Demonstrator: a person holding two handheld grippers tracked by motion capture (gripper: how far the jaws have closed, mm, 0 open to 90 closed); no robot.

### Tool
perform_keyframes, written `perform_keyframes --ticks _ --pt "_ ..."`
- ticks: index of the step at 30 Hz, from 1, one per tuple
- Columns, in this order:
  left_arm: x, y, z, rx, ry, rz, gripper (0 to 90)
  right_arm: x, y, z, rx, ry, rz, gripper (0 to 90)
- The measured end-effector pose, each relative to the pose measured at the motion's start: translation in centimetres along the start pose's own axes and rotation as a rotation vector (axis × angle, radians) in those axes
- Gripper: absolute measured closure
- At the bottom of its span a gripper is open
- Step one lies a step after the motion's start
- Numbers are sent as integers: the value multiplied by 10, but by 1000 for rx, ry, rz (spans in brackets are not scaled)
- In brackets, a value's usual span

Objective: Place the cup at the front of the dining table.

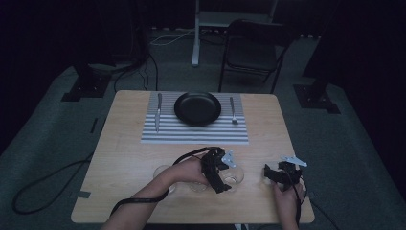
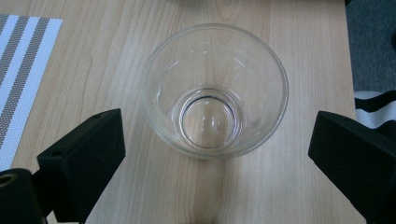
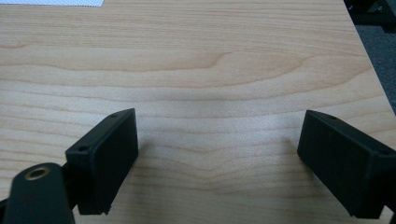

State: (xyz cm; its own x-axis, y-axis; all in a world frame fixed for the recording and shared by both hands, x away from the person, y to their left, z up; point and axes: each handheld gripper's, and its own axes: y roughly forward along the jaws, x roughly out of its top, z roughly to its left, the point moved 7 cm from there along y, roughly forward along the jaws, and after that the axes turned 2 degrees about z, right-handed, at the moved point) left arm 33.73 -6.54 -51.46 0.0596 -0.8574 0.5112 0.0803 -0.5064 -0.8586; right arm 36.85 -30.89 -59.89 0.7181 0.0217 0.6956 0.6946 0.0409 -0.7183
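A clear empty glass (image 2: 215, 91) stands upright on the wooden table (image 2: 289, 37), seen from straight above in the left gripper view. My left gripper (image 2: 218, 140) hovers over it, open, one black jaw on each side of the glass and neither touching it. In the high view the left gripper (image 1: 222, 184) is near the table's front edge, beside that glass (image 1: 233, 179). My right gripper (image 1: 270, 173) rests at the front right, open over bare wood (image 3: 215, 84), with nothing between the jaws of the right gripper (image 3: 217, 140).
Two more clear glasses (image 1: 163, 173) (image 1: 197, 186) stand along the front, left of the left hand. Farther back lies a striped placemat (image 1: 194, 135) with a black plate (image 1: 197, 108), a knife (image 1: 158, 112) on its left and a fork (image 1: 232, 111) on its right. A folding chair (image 1: 251, 48) stands beyond the table.
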Motion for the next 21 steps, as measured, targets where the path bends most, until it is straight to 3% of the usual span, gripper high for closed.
perform_keyframes --ticks 10,15,21 --pt "10 7 1 12 20 31 43 0 0 0 0 0 0 118" --pt "15 14 5 8 -12 84 43 0 0 0 0 0 0 118" --pt "17 22 4 8 -1 117 43 0 0 0 0 0 0 118"
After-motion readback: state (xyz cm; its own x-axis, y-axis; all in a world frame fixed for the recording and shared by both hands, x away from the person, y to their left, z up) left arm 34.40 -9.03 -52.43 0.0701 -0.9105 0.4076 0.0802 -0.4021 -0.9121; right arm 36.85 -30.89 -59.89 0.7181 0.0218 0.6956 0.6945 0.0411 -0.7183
